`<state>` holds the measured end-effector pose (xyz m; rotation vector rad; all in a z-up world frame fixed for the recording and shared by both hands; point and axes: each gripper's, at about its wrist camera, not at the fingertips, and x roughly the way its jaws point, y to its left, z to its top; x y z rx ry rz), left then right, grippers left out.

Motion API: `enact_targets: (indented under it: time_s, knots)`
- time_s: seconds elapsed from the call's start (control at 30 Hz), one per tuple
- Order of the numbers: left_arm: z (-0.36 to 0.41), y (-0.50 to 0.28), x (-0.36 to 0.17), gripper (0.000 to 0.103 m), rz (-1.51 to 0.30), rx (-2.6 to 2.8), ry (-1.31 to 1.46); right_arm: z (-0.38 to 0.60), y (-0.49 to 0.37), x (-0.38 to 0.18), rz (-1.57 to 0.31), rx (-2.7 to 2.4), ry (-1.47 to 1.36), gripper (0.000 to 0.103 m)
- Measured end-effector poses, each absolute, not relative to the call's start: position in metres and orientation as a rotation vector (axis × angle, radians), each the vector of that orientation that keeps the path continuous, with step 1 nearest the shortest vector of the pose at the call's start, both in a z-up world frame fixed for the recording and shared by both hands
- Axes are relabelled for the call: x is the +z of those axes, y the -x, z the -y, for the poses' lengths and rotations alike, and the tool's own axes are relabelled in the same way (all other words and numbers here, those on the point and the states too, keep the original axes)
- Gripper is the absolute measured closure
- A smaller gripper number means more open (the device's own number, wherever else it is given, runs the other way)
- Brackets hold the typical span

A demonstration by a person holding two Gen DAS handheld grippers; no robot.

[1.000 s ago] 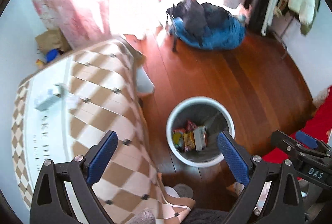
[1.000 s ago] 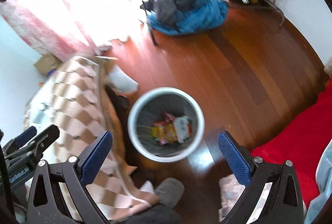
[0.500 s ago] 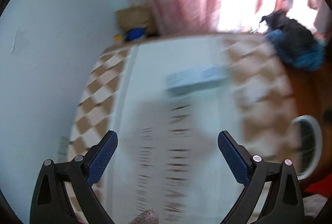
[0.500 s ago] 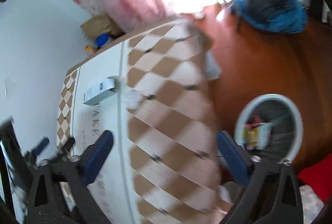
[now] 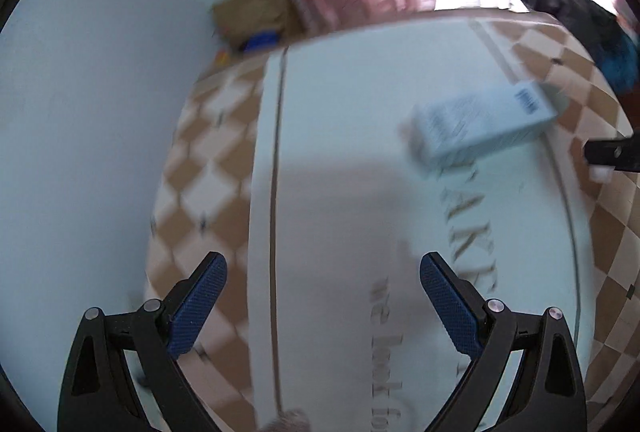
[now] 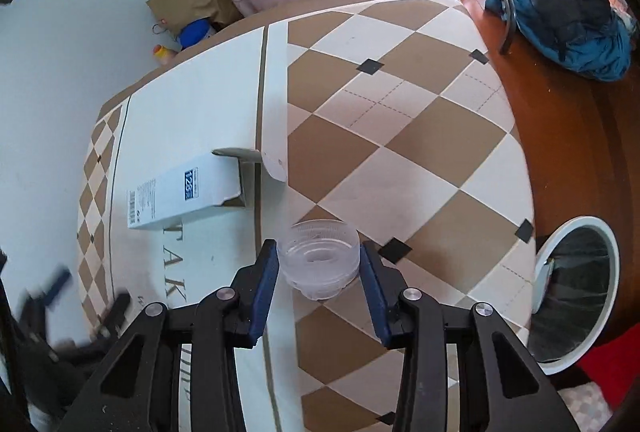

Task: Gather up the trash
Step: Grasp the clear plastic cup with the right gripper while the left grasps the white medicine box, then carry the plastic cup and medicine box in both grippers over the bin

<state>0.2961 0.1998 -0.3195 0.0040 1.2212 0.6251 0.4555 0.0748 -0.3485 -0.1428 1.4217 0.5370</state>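
The right gripper (image 6: 319,284) has its blue-padded fingers (image 6: 265,282) pinching a small clear plastic cup (image 6: 319,259), which sits between them on the worktop (image 6: 420,136) covered in a brown-and-cream checked cloth. Just beyond, to the left, a long white cardboard box (image 6: 186,192) with an open end flap lies on the cloth's white panel. The left gripper (image 5: 322,292) hovers spread wide and empty above that panel, the box (image 5: 486,120) farther ahead to its right. A white round trash bin (image 6: 576,292) stands on the wooden floor, right of the worktop.
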Motion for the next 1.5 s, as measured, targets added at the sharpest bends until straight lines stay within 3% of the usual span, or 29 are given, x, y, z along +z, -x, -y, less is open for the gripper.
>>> enact_targets:
  time_s: [0.37,0.43,0.5,0.63,0.7,1.03,1.5]
  knots:
    - [-0.152,-0.406,-0.328,0.006,-1.281,0.158,-0.411,-0.036,-0.479,-0.346,-1.437,0.494,0.125,0.06]
    - [-0.149,-0.413,-0.337,0.02,-1.316,0.116,-0.401,-0.036,-0.479,-0.346,-1.44,0.495,0.131,0.06]
    - [-0.15,-0.416,-0.345,0.054,-1.346,0.084,-0.379,-0.037,-0.48,-0.346,-1.441,0.502,0.14,0.06]
    - [-0.149,-0.415,-0.343,0.058,-1.358,0.102,-0.307,-0.041,-0.476,-0.345,-1.432,0.522,0.151,0.06]
    - [-0.149,-0.412,-0.338,0.065,-1.359,0.121,-0.255,-0.043,-0.473,-0.343,-1.42,0.525,0.155,0.06]
    - [-0.16,-0.346,-0.304,0.071,-1.242,0.399,0.126,-0.03,-0.429,-0.313,-1.303,0.541,0.211,0.06]
    - [-0.1,-0.245,-0.206,0.072,-1.0,0.598,0.247,0.024,-0.342,-0.24,-1.133,0.599,0.211,0.06]
